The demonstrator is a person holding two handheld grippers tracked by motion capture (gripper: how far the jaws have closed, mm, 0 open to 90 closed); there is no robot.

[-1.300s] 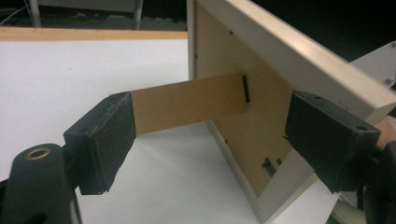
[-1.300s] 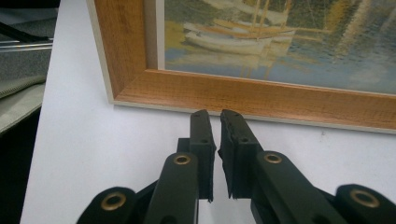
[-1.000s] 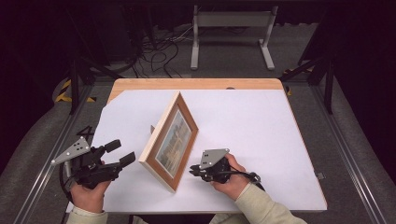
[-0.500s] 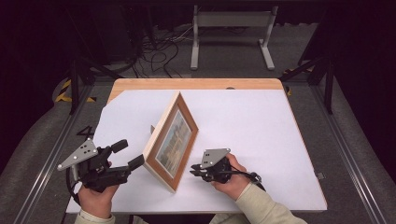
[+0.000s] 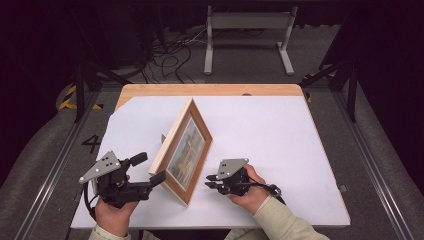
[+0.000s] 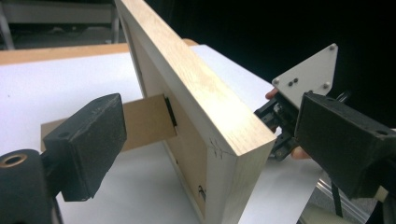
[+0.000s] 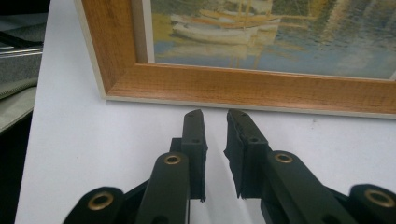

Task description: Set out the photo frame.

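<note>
1. Your left gripper is spread wide, its jaws straddling the near corner of the picture frame, not clamped.
2. The frame stands propped on the white table.
3. Your right gripper rests nearly closed, empty, just beside the frame's front.

Picture frame light wood, painting of boats in blue, yellow; table sheet white; fingers black.

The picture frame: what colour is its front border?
Warm orange-brown wood grain on the frame, with a pale inner edge; clearest in the right gripper view.
</note>
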